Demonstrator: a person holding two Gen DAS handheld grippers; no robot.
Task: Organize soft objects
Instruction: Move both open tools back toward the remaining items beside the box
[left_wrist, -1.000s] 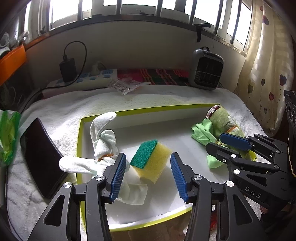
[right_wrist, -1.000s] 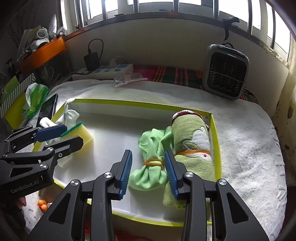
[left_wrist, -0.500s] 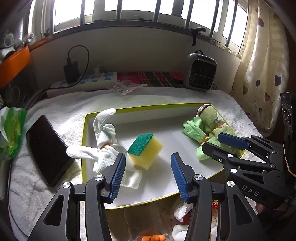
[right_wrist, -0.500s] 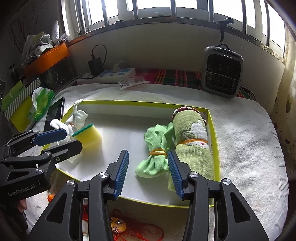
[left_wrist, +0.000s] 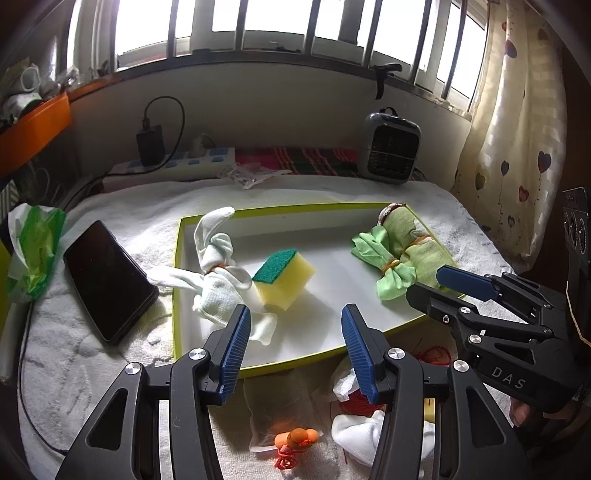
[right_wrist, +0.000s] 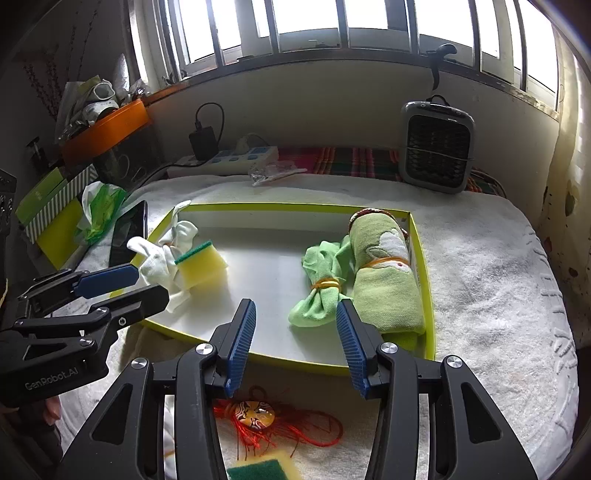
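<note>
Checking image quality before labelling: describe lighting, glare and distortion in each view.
Left wrist view: window blown out, backlit, fisheye bends its bars, corners vignetted, tray sharp. Right wrist view: same blown window, sponge at bottom edge blurred.

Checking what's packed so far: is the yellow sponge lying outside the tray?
No, the yellow sponge sits inside the tray, beside the tied white cloth.

White cloth bundle (left_wrist: 218, 284), sponge (left_wrist: 282, 275) tray's (left_wrist: 369, 334) left; green bundle (left_wrist: 388, 266), rolled towel (left_wrist: 413, 240) right.
</note>
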